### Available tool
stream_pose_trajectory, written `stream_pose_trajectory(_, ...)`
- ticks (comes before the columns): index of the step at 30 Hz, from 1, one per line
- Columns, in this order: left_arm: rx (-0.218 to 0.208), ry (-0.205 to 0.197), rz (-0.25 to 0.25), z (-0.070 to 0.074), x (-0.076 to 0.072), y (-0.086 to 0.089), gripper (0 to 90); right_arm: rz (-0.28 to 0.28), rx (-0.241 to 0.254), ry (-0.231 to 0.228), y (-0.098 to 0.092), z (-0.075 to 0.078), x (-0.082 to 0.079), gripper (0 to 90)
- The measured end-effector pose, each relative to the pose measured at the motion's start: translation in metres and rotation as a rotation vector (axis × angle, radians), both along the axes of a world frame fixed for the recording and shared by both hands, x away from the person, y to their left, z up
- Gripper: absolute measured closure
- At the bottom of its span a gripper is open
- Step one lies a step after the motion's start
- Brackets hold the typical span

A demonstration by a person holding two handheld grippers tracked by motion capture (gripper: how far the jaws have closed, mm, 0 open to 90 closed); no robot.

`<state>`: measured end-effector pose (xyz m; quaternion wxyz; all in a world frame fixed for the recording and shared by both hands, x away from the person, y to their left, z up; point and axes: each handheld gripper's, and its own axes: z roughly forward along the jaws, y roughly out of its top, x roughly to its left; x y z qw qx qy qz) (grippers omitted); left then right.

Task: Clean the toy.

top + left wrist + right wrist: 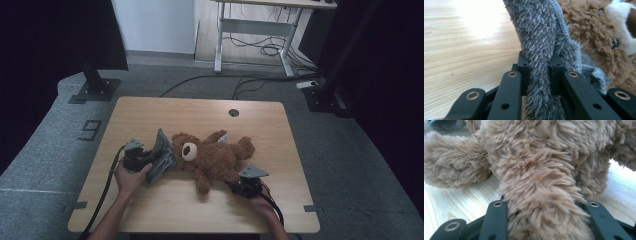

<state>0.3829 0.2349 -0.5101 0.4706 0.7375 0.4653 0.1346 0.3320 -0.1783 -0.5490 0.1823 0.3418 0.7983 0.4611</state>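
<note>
From the high view, the fluffy brown teddy bear with the cream muzzle (pixel 212 156) was lying on its back around the middle of the light wooden table (pixel 150 112), head toward my left. My left gripper (pixel 150 162) sat right beside the bear's head, with a grey furry zip-up garment (pixel 161 152) bunched up between it and the head. My right gripper (pixel 235 185) was down at the near edge of the bear, up against one of its limbs. Switching to the left gripper view, the black jaws were clamped tight on a fold of that grey garment (pixel 541 50), zipper teeth running along the edge, and the bear's face (pixel 604 32) was touching the fabric just behind it. In the right gripper view, the jaws were squeezed on either side of a shaggy brown limb of the bear (pixel 541 202), so that one was gripping too, with the rest of the bear's body lying on the wood just beyond.
</note>
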Motion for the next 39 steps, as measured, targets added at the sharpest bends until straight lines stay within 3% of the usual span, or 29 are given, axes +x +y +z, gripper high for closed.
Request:
stream_pose_trajectory(3, 0.0, -0.012, -0.002, 0.005, -0.01, 0.009, 75.2, 0.0, 0.004, 0.001, 0.0, 0.0, 0.0, 57.3)
stream_pose_trajectory(7, 0.033, -0.019, -0.004, 0.009, -0.025, 0.019, 74.0, 0.002, 0.004, 0.001, -0.001, 0.0, 0.001, 57.2)
stream_pose_trajectory(12, 0.044, 0.002, 0.006, 0.01, -0.046, 0.042, 73.4, 0.003, 0.004, 0.002, -0.001, 0.0, 0.001, 57.0)
stream_pose_trajectory(19, 0.109, 0.036, 0.02, 0.002, -0.071, 0.064, 70.4, 0.003, 0.004, 0.003, -0.001, 0.0, 0.001, 56.9)
stream_pose_trajectory(25, 0.144, 0.087, 0.046, -0.01, -0.078, 0.076, 64.5, 0.002, 0.006, 0.007, -0.001, 0.0, 0.001, 56.7)
stream_pose_trajectory(27, 0.171, 0.11, 0.043, -0.012, -0.078, 0.075, 56.6, 0.002, 0.006, 0.007, -0.001, 0.0, 0.001, 56.6)
stream_pose_trajectory(30, 0.146, 0.158, 0.007, -0.013, -0.072, 0.076, 43.2, 0.003, 0.006, 0.008, -0.001, 0.0, 0.001, 56.6)
stream_pose_trajectory(33, 0.142, 0.169, -0.013, -0.011, -0.069, 0.078, 37.7, 0.004, 0.007, 0.009, -0.001, 0.0, 0.001, 56.4)
stream_pose_trajectory(35, 0.144, 0.153, -0.016, -0.007, -0.069, 0.08, 35.3, 0.004, 0.007, 0.009, -0.001, 0.0, 0.001, 56.3)
stream_pose_trajectory(39, 0.135, 0.07, 0.016, 0.01, -0.072, 0.082, 28.0, 0.005, 0.007, 0.009, -0.001, 0.0, 0.001, 56.2)
